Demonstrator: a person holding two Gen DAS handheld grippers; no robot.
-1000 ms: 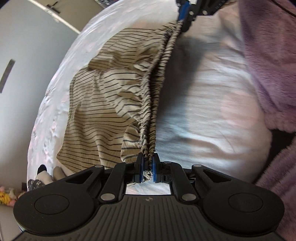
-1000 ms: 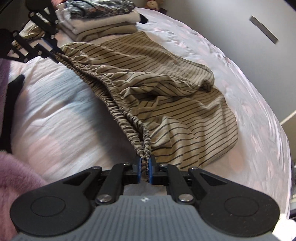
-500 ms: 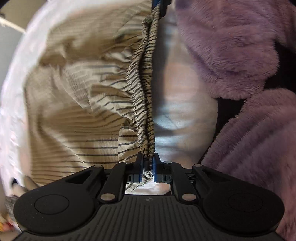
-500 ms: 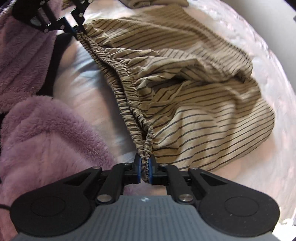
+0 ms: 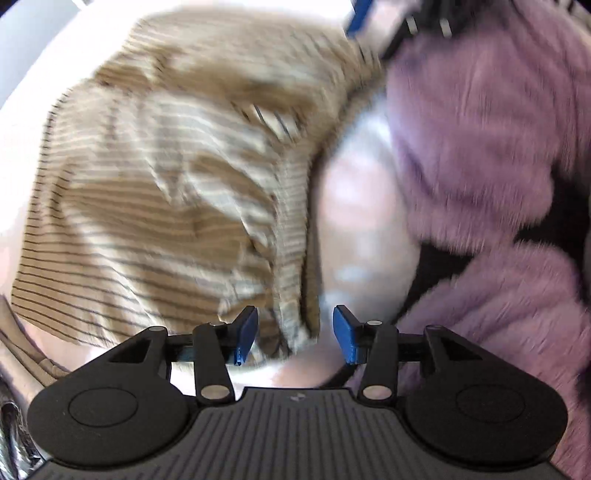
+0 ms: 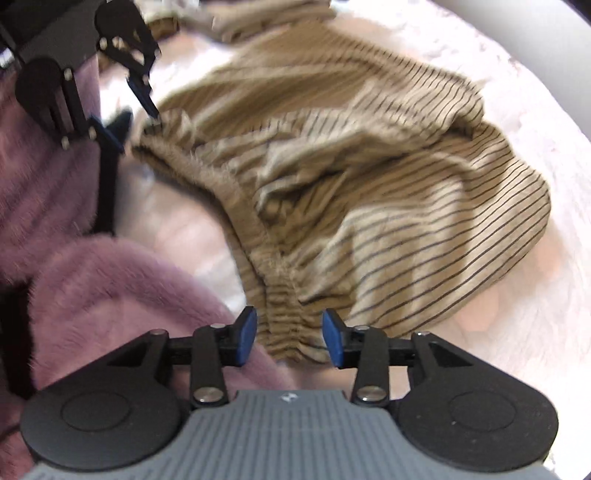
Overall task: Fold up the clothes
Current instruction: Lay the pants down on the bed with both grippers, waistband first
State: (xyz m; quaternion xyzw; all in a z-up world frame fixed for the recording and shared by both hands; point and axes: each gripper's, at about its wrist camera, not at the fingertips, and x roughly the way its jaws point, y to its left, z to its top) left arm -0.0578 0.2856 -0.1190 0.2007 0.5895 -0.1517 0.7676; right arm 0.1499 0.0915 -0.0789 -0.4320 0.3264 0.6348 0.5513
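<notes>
A tan garment with thin dark stripes (image 6: 369,192) lies crumpled on the white bed, its gathered elastic waistband (image 6: 291,317) running toward me. My right gripper (image 6: 289,336) is open, its blue pads either side of one waistband end, not pinching it. My left gripper (image 5: 294,334) is open too, with the other waistband end (image 5: 295,325) lying loose between its pads. The garment fills the left of the blurred left wrist view (image 5: 166,177). The left gripper also shows in the right wrist view (image 6: 129,110), open beside the waistband's far end.
The person's fuzzy purple sleeves (image 5: 487,147) crowd the near side of both views (image 6: 103,295). The white bedsheet (image 6: 535,332) surrounds the garment. Other tan cloth (image 6: 258,18) lies at the far edge of the bed.
Both grippers have opened and let go of the waistband. The stretched waistband has dropped slack onto the bed. Both views are motion-blurred.
</notes>
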